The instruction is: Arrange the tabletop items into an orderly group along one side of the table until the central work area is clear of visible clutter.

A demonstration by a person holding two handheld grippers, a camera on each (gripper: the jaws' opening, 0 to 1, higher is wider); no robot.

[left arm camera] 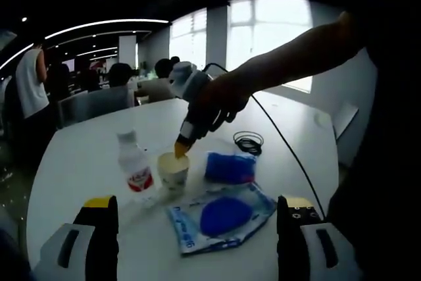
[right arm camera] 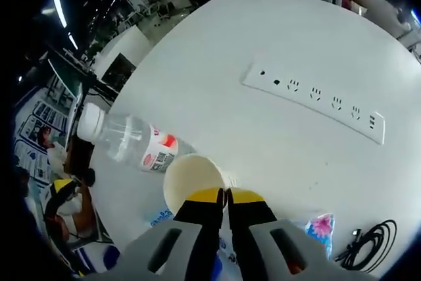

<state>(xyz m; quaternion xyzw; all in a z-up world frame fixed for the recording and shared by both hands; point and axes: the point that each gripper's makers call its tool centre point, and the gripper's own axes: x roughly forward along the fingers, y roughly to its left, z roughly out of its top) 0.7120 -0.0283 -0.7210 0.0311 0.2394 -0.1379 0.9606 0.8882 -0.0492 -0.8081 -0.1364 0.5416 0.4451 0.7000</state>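
Left gripper view: the paper cup (left arm camera: 174,170) is taken as the landmark on the white table (left arm camera: 79,156). The right gripper (left arm camera: 182,144) is seen with its yellow tips closed on the cup's rim. Just beside the cup, on the side away from the blue items, a small water bottle (left arm camera: 136,168) stands upright. On the cup's other side lies a blue packet (left arm camera: 229,167); nearer the camera than the cup lies a clear bag with a blue object (left arm camera: 220,216). Beyond the blue packet a coiled black cable (left arm camera: 248,142) is seen. The left gripper (left arm camera: 197,228) is held wide open, nothing between its jaws.

Right gripper view: the jaws of the right gripper (right arm camera: 225,197) are seen pinched together on the near rim of the cup (right arm camera: 191,177), the bottle (right arm camera: 131,141) touching or nearly touching it. A power strip (right arm camera: 316,100) lies well apart.

The cup is judged light, thin-walled and easily crushed or tipped; a gentle rim pinch should suffice. The bag is judged limp and slippery, best taken by an edge.
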